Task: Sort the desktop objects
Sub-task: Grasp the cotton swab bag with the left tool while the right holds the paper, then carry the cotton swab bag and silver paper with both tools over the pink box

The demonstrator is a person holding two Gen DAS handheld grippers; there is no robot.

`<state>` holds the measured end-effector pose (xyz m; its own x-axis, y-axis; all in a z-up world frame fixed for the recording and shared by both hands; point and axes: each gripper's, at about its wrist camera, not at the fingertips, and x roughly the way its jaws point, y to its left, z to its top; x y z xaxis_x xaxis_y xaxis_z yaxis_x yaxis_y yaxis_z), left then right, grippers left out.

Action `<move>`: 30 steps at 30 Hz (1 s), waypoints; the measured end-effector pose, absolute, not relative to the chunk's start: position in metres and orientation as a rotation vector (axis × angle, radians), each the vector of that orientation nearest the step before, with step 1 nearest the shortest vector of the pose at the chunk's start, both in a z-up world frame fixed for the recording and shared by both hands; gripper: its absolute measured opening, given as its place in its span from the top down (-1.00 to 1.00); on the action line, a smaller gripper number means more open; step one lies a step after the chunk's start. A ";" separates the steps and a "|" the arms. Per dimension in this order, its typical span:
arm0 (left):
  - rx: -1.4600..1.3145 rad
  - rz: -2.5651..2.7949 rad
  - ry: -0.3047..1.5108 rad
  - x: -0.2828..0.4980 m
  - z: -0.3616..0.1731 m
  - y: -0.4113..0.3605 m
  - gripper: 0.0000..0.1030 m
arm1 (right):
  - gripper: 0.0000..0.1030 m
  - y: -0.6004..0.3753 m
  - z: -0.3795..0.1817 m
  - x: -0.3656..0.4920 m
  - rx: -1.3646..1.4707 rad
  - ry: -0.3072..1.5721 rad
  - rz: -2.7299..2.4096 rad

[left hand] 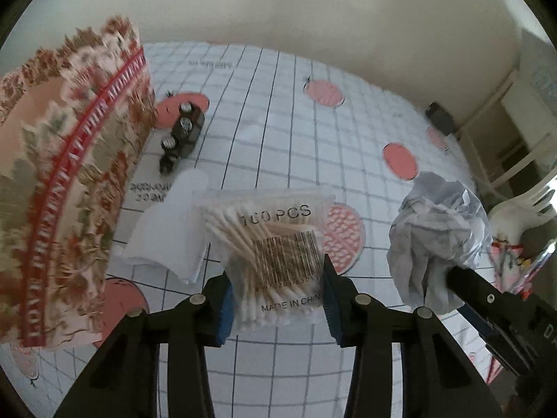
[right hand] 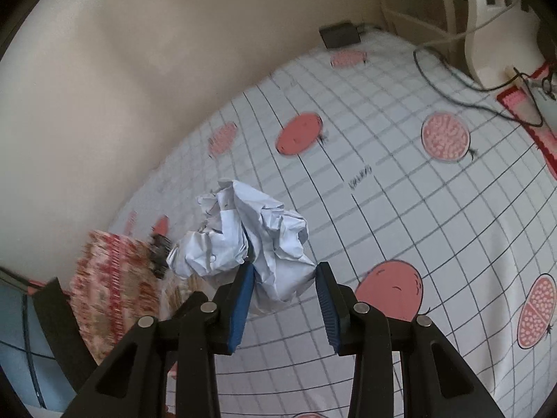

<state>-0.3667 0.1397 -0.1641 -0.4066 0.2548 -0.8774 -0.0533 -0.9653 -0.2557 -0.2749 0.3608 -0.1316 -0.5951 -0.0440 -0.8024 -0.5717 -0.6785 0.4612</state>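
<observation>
A clear bag of cotton swabs, printed "100 PCS" with a barcode, hangs between the blue pads of my left gripper, which is shut on its lower part. My right gripper is shut on a crumpled ball of white paper, held above the tablecloth. The left wrist view also catches that paper ball at the right, with one black finger of the right gripper under it.
A red and beige patterned box stands close on the left. Beside it lie a pack of black batteries and a folded white tissue. The checked tablecloth has fruit prints. A dark adapter and cables sit at the far edge.
</observation>
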 end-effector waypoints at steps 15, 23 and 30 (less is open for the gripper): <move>-1.256 2.596 -0.288 -0.332 -0.069 0.122 0.15 | 0.23 0.361 -0.087 -0.275 -1.036 1.008 2.430; -1.240 2.632 -0.319 -0.332 -0.063 0.101 0.15 | 0.23 0.341 -0.082 -0.282 -1.046 0.969 2.516; -1.223 2.703 -0.349 -0.330 -0.058 0.071 0.15 | 0.23 0.303 -0.081 -0.298 -1.082 0.955 2.609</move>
<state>-0.3302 0.0713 -0.0582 -0.6548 0.2344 -0.7186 -0.0441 -0.9609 -0.2733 -0.2985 0.3028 -0.0808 -0.7257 -0.0918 -0.6819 -0.3702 -0.7833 0.4994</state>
